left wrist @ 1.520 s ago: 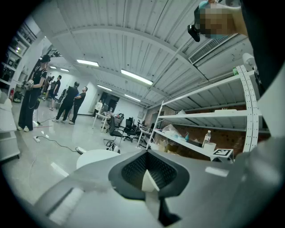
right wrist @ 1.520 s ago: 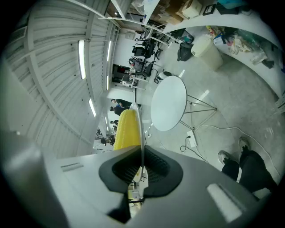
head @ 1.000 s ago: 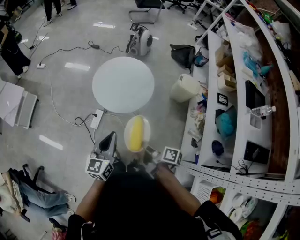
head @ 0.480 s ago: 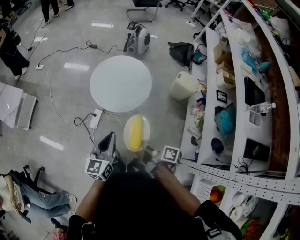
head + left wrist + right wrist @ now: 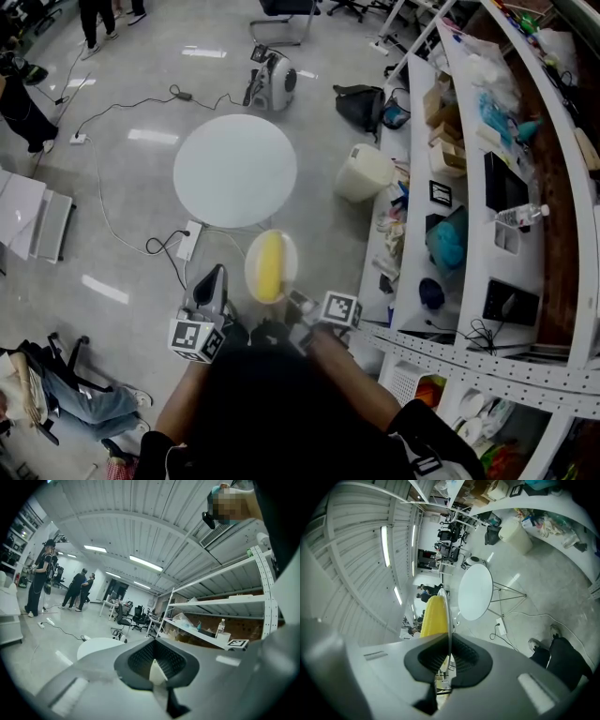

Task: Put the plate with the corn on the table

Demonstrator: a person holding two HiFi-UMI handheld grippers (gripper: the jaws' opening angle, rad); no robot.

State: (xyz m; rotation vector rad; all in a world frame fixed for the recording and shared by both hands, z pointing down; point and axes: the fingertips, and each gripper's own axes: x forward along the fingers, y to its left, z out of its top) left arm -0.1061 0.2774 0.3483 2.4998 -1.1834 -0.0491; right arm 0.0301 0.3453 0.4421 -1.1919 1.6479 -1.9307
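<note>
Round white surface sits well ahead of the fingers; right gripper is clamped on the near rim of the plate, held in mid-air; corn looks loose and probably rolls, so keep it level; left gripper has fingers together, empty.

Left gripper jaws together; right gripper jaws pinch plate rim.

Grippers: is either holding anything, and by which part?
The right gripper pinches the plate by its rim, corn lying on it. The left gripper is shut on nothing.
</note>
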